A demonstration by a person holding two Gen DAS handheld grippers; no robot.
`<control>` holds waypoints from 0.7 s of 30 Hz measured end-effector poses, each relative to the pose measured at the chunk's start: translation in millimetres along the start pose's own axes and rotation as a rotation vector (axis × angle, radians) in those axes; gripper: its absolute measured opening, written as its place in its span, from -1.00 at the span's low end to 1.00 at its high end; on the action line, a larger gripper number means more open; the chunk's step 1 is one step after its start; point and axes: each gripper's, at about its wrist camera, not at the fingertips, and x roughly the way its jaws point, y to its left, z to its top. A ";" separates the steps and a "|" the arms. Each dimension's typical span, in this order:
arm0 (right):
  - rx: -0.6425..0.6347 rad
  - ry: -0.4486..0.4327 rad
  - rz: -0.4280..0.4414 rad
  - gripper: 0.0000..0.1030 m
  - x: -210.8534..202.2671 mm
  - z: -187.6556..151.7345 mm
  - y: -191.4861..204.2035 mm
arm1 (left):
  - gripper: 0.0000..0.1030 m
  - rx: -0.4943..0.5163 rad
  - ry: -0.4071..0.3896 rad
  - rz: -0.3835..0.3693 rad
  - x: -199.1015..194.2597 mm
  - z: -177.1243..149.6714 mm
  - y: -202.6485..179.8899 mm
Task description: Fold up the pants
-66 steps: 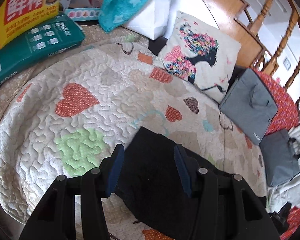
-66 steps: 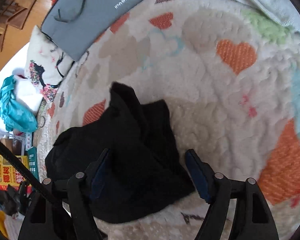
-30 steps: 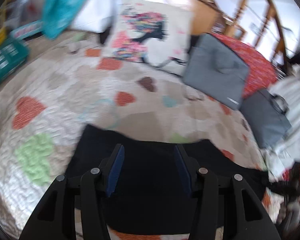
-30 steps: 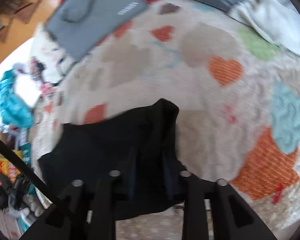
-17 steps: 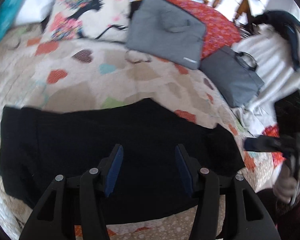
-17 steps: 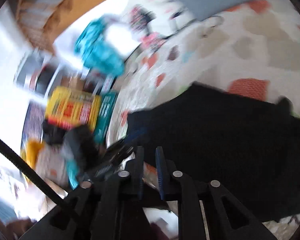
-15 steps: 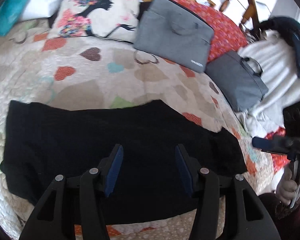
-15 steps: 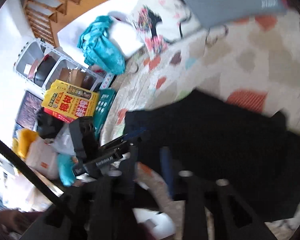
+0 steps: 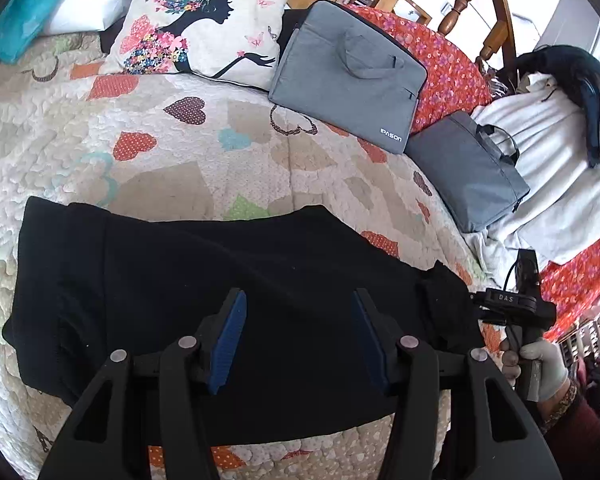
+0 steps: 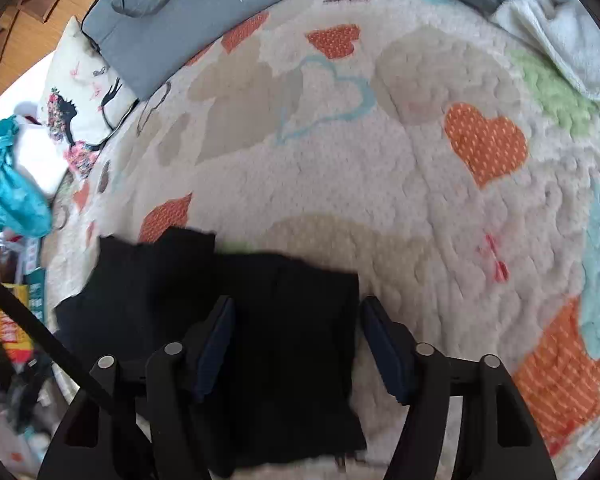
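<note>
Black pants [image 9: 228, 292] lie spread flat across the heart-print quilt [image 9: 188, 148] on the bed, long axis running left-right in the left wrist view, near the front edge.

Left hand-held gripper [image 9: 298, 340]: jaws wide apart, nothing between the pads, hovering over the middle of the pants. Contact with the cloth can't be judged.

Right hand-held gripper [image 10: 296, 344]: jaws also wide apart, nothing gripped, sitting over one end of the pants [image 10: 236, 320]. That end's edge falls just inside its right pad [image 10: 384, 350]. In the left view this gripper [image 9: 512, 308] shows at the pants' right end, held in a gloved hand [image 9: 540, 364].

Behind the pants, well apart from them: a printed pillow [image 9: 204, 20], a grey laptop bag [image 9: 348, 76] marked IPASON, a second grey bag [image 9: 468, 168] just beside it, and a white blanket [image 9: 556, 168] at far right. The right wrist view is slightly blurred.
</note>
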 end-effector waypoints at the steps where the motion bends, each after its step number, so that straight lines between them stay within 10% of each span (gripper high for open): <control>1: -0.017 -0.005 -0.007 0.05 -3.5 0.3 4.8 | 0.03 0.000 -0.001 0.002 -0.3 0.1 0.5; 2: -0.013 -0.003 0.037 -0.67 -6.1 0.6 4.8 | 0.03 -0.005 -0.004 0.002 -1.1 0.4 1.6; 7: 0.028 -0.092 0.071 -0.70 -35.9 10.9 8.3 | 0.03 -0.065 -0.011 -0.001 -2.5 3.7 14.7; 15: 0.077 -0.106 -0.124 -0.70 -32.4 24.5 -19.4 | 0.03 -0.154 -0.017 -0.027 -5.8 6.3 31.8; 21: 0.106 -0.181 -0.252 -0.19 -43.9 21.1 -29.9 | 0.03 -0.201 -0.010 -0.020 -5.1 6.3 40.3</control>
